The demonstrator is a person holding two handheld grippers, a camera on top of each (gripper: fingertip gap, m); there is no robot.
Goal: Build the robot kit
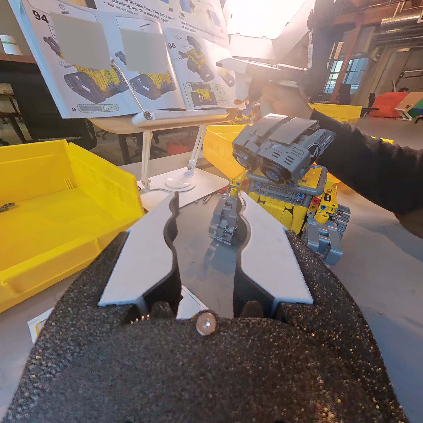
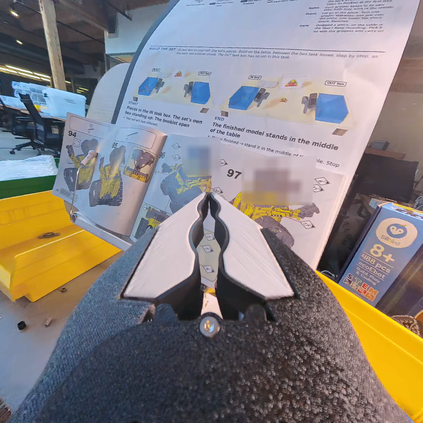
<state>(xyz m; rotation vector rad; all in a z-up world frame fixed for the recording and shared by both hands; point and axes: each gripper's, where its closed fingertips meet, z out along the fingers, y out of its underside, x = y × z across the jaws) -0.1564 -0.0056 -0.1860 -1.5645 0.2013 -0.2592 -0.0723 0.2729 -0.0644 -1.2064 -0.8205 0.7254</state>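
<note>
Two grippers are seen, one per wrist view. The left gripper (image 1: 207, 201) is held low over the grey table (image 1: 377, 263) with its jaws released and a wide gap between them; nothing is grasped. Just ahead of the gap, close against the inner edge of the right finger, a small grey brick assembly (image 1: 223, 219) is seen; whether the finger touches it cannot be told. Beyond and to the right of the jaws stands a yellow and grey brick-built robot model (image 1: 295, 183) with a grey binocular head, and a dark-sleeved arm (image 1: 366, 164) is stretched above it from the right. Left of the jaws a yellow bin (image 1: 68, 206) is placed, holding one small grey piece (image 1: 6, 206) at its far left. Straight ahead, past the fingertips, an open instruction booklet (image 1: 128, 75) is propped on a white stand (image 1: 174, 180). The right gripper (image 2: 208, 194) is raised before the same booklet (image 2: 146, 174), its jaws clenched so that the tips meet, with nothing visible between them. Behind the booklet, above the jaws, a large printed sheet (image 2: 263, 68) is set upright. Left of these jaws the yellow bin (image 2: 45, 251) lies; small loose bits (image 2: 21, 325) are scattered on the table below it. To the right a second yellow bin (image 2: 377, 332) is noted, with a blue product box (image 2: 382, 251) standing in it.
</note>
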